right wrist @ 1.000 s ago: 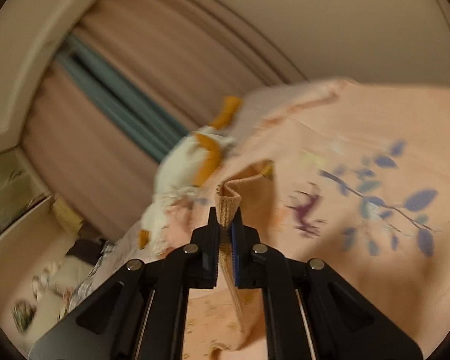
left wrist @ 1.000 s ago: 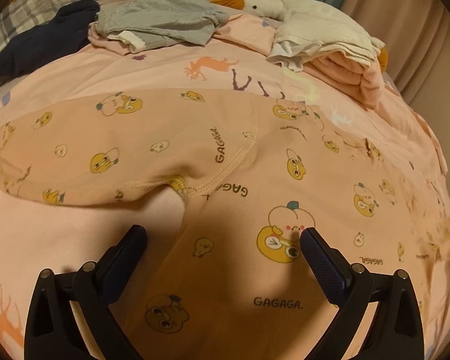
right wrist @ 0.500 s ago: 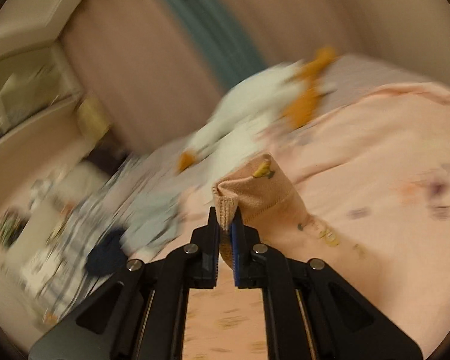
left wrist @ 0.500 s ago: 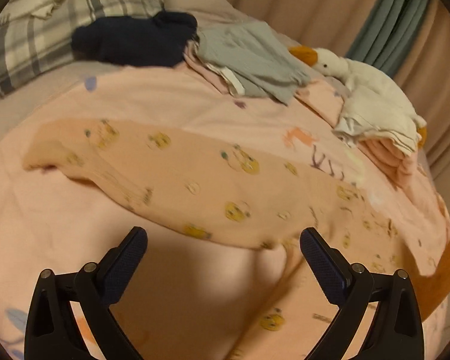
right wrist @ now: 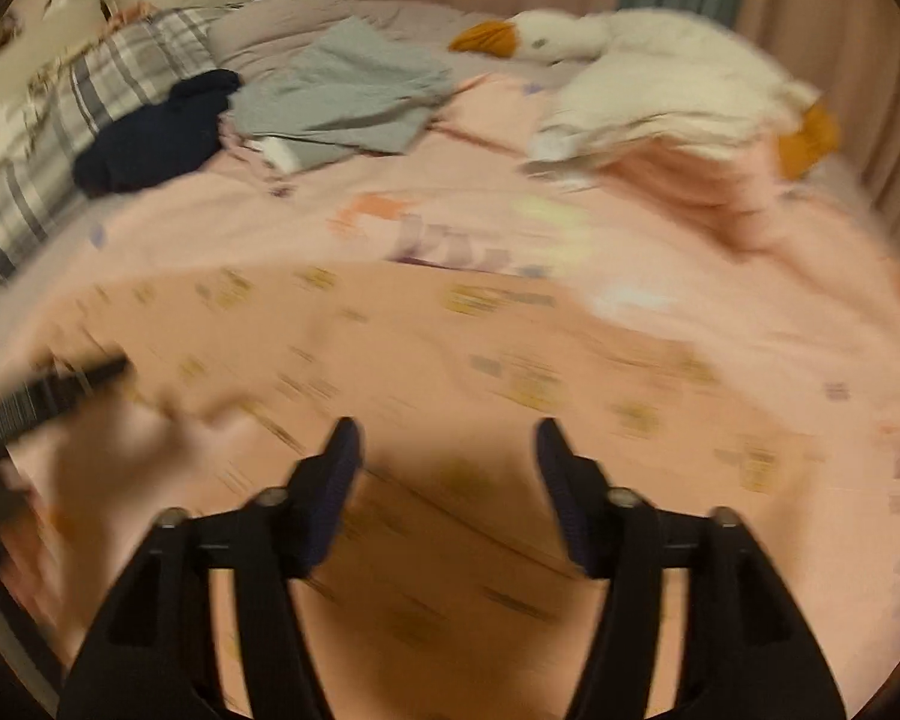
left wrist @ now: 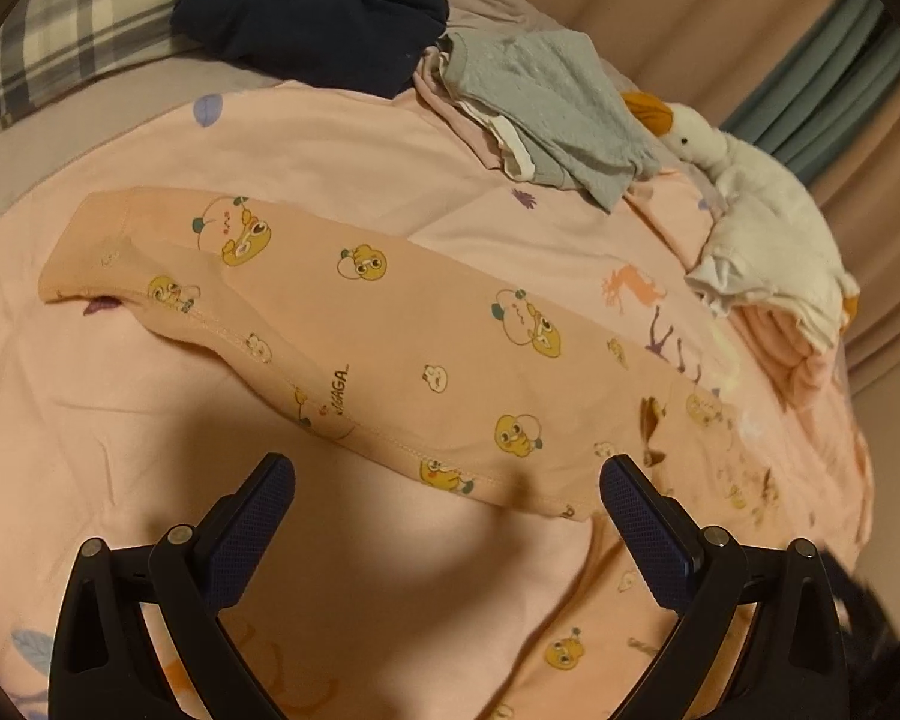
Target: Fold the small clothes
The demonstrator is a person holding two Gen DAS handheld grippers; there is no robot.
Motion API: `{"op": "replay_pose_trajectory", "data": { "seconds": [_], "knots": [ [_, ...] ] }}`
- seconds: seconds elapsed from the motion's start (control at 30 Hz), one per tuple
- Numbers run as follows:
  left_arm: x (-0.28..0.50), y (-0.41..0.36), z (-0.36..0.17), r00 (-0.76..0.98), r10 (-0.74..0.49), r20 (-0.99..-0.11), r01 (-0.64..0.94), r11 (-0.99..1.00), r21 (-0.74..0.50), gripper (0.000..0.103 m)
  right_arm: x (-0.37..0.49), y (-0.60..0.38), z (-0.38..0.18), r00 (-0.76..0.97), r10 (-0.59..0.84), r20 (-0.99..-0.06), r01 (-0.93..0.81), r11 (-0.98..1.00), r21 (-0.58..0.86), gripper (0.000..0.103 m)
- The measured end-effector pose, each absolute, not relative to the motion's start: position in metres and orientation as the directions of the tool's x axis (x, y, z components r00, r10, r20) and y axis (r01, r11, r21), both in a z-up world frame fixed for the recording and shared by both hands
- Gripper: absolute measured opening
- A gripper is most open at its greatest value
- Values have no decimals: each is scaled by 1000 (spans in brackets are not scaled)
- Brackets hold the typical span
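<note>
A small peach garment (left wrist: pixel 390 330) printed with yellow cartoon faces lies spread flat across a pink bedspread (left wrist: pixel 330 144), running from the far left toward the near right in the left wrist view. The left gripper (left wrist: pixel 447 516) hangs above the near edge of this garment with its jaws spread wide and nothing between them. The right gripper (right wrist: pixel 447 468) is over the same garment, seen blurred in its own view; its jaws are opening, and no cloth is caught between them, the fabric lying loose on the bed below. At the far side of the bed a dark navy garment (left wrist: pixel 312 30) sits beside a grey garment (left wrist: pixel 552 114), which rests partly on other pale clothes. Right of these lies a white goose toy (left wrist: pixel 750 180) with an orange beak, on top of a stack of folded pink and white clothes (left wrist: pixel 780 336). A plaid pillow (left wrist: pixel 90 12) is at the far left, and curtains (left wrist: pixel 840 78) hang behind the bed on the right. At the left edge of the right wrist view a dark blurred shape shows, too smeared to identify.
</note>
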State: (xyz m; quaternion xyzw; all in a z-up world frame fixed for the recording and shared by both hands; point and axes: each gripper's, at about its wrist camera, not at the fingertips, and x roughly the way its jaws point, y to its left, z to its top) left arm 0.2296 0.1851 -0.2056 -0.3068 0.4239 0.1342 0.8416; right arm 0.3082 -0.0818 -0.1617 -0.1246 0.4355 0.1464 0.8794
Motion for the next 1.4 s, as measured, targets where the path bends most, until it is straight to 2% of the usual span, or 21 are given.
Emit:
{"op": "replay_pose_trajectory", "data": {
  "seconds": [0.03, 0.07, 0.13, 0.2, 0.3, 0.33, 0.4, 0.43, 0.5, 0.57, 0.63, 0.7, 0.77, 0.87, 1.0, 1.07, 1.2, 1.3, 1.33, 1.4],
  "knots": [
    [230, 185, -205, 603, -44, -796, -485, 772, -410, 102, 298, -102, -159, 602, 105, -791, -335, 933, -131, 83],
    [229, 182, -203, 608, -53, -792, -476, 773, -418, 102, 292, -123, -157, 626, 51, -778, -294, 940, -174, 88],
    [229, 174, -198, 631, -78, -772, -434, 790, -434, 102, 278, -172, -160, 667, -116, -736, -167, 939, -299, 88],
    [232, 155, -188, 661, -148, -736, -332, 822, -463, 102, 269, -205, -166, 659, -213, -721, -79, 934, -348, 88],
    [245, 111, -177, 659, -212, -721, -147, 904, -401, 102, 266, -254, -184, 623, -225, -749, -24, 952, -305, 86],
    [252, 91, -173, 652, -214, -727, -80, 935, -347, 102, 270, -267, -196, 586, -199, -785, -39, 961, -273, 84],
    [263, 59, -169, 665, -244, -706, 26, 952, -304, 102, 276, -278, -205, 536, -178, -825, -58, 968, -246, 69],
    [269, 49, -170, 668, -267, -694, 53, 948, -314, 102, 280, -283, -210, 512, -159, -844, -76, 971, -228, 56],
    [281, 34, -179, 651, -330, -684, 96, 929, -357, 102, 288, -295, -214, 512, -151, -846, -26, 981, -191, 48],
    [295, 27, -191, 611, -363, -704, 127, 922, -366, 102, 296, -322, -223, 488, -76, -869, 42, 997, -64, 37],
    [313, 29, -210, 584, -320, -746, 49, 931, -360, 100, 297, -342, -223, 500, 12, -866, 76, 995, 57, 32],
    [327, 34, -232, 527, -302, -794, -18, 930, -366, 96, 295, -347, -220, 499, -8, -867, 56, 998, 24, 31],
    [322, 31, -234, 539, -296, -788, 43, 944, -326, 94, 290, -345, -219, 509, -27, -861, 53, 999, 0, 31],
    [315, 23, -229, 531, -177, -829, 65, 984, -168, 76, 288, -346, -221, 509, -29, -860, 73, 997, 10, 32],
    [313, 40, -226, 532, -190, -825, -35, 969, -245, 73, 280, -339, -218, 482, -37, -876, 127, 992, 28, 32],
    [307, 44, -212, 544, -154, -825, -84, 968, -236, 72, 274, -338, -211, 467, -15, -884, 145, 988, 59, 37],
    [276, 55, -164, 701, -102, -706, -77, 973, -217, 72, 269, -328, -182, 567, 124, -814, 61, 980, 192, 35],
    [253, 91, -150, 726, 7, -688, -227, 947, -229, 72, 275, -311, -170, 672, 91, -735, 2, 992, 125, 37],
    [245, 113, -155, 711, 24, -703, -293, 919, -264, 72, 281, -307, -174, 682, 89, -726, -23, 995, 100, 33],
    [233, 154, -172, 676, -3, -737, -380, 855, -352, 72, 298, -310, -195, 615, 52, -787, 13, 997, 76, 32]
  ]
}}
